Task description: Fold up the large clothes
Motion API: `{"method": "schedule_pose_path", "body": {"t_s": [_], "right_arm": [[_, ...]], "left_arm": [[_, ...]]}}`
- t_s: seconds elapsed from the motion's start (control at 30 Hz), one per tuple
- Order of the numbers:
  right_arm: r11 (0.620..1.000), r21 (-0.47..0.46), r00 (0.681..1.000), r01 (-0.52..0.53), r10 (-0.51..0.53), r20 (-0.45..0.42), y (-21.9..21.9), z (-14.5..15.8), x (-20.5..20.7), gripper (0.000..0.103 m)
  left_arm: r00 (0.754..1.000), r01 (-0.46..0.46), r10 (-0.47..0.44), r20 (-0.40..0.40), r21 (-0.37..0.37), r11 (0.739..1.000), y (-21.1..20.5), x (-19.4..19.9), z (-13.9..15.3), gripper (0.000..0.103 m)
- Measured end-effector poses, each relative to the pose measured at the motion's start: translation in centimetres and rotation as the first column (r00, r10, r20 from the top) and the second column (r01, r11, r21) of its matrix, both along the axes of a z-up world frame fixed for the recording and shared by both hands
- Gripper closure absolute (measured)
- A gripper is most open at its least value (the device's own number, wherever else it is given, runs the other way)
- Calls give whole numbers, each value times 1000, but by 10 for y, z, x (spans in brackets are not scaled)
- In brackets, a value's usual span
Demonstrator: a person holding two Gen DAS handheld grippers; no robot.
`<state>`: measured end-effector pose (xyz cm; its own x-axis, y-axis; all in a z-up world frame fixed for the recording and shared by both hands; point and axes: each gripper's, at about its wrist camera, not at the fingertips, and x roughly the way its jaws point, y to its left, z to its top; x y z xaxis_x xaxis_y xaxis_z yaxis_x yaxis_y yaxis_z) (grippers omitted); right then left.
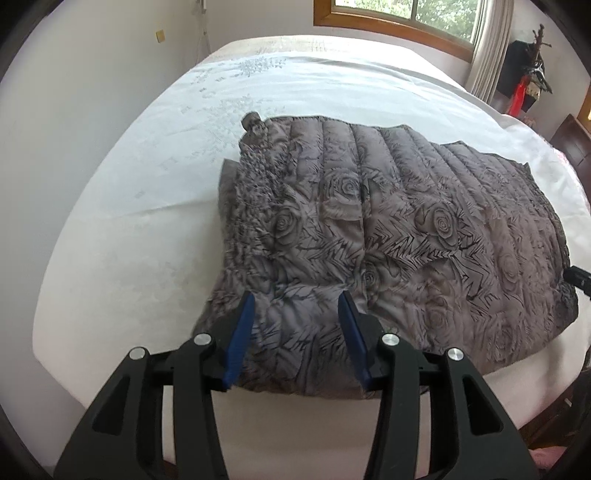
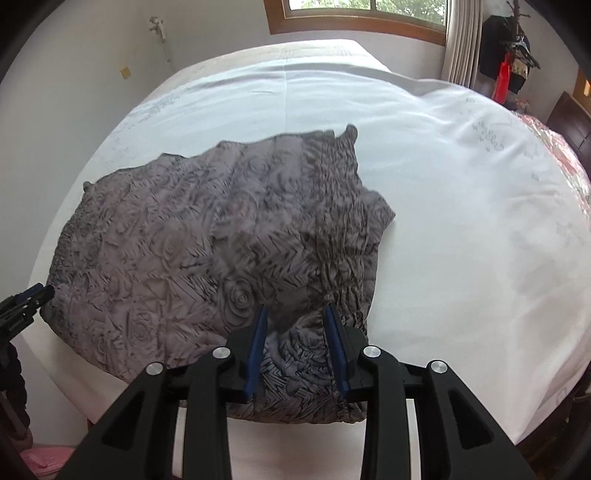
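Two grippers work at the near edge of a grey quilted jacket [image 1: 369, 229] with a rose print, which lies spread on a white bedsheet [image 1: 147, 184].

Left gripper [image 1: 297, 299]: its blue-padded fingers [image 1: 240, 339] stand wide apart, one on each side of a puffy strip of the jacket's near hem. The fabric sits between them, but the pads are not pressed onto it — nothing is gripped. Beyond the fingertips the jacket runs away across the bed, with a shirred, gathered band [image 1: 255, 177] ahead and to the left of the fingers and the smoother quilted panels ahead and to the right. Far to the right of the fingers, the tip of the other gripper shows at the jacket's edge.

Right gripper [image 2: 295, 312]: its blue fingers [image 2: 338, 354] are also parted, somewhat less widely, straddling a fold at the jacket's near corner; whether the pads actually pinch the cloth cannot be told. A gathered band [image 2: 340, 206] runs straight ahead from the right fingertip, and most of the jacket lies ahead and to the left. Far left of these fingers, the left gripper's tip touches the jacket's side edge.

Past the bed — a wood-framed window [image 2: 362, 14] and a curtain [image 2: 461, 40].
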<state>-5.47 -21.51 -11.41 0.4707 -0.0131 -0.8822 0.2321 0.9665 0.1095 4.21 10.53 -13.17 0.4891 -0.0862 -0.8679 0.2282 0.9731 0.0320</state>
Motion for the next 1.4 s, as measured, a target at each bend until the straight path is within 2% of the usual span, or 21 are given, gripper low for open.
{"method": "schedule_pose_path", "body": {"t_s": [0.17, 0.23, 0.37, 0.63, 0.93, 1.1, 1.23, 1.27, 1.37, 1.4], "right_arm": [[1000, -25, 1000, -6, 6, -11, 1, 4, 7, 66], [1000, -23, 1000, -7, 6, -24, 0, 1, 11, 66], [1000, -16, 999, -7, 6, -54, 1, -9, 17, 66], [1000, -29, 996, 4, -6, -89, 4, -27, 26, 64], [999, -32, 994, 24, -28, -101, 3, -36, 32, 62], [999, -36, 994, 30, -33, -105, 4, -41, 38, 62], [999, -26, 993, 44, -47, -107, 5, -45, 41, 62], [999, -26, 993, 46, -49, -107, 5, -46, 42, 62], [999, -25, 993, 47, -50, -108, 4, -50, 45, 61], [999, -25, 993, 47, -49, -108, 4, -50, 45, 61]], "left_arm": [[1000, -8, 8, 28, 0, 1000, 12, -7, 15, 53], [999, -11, 11, 30, -5, 1000, 15, -2, 17, 44], [999, -20, 20, 26, -3, 1000, 24, 5, 15, 39], [998, -29, 27, -51, -34, 999, 39, 23, -8, 33], [990, -9, -14, -140, -162, 987, 53, 43, -33, 27], [979, -18, -37, -200, -269, 963, 62, 55, -48, 24], [962, -58, -55, -267, -398, 916, 71, 65, -66, 24], [961, -60, -58, -269, -409, 910, 72, 66, -67, 24], [958, -44, -87, -272, -443, 896, 72, 66, -67, 32], [956, -39, -101, -276, -460, 887, 72, 65, -67, 40]]}}
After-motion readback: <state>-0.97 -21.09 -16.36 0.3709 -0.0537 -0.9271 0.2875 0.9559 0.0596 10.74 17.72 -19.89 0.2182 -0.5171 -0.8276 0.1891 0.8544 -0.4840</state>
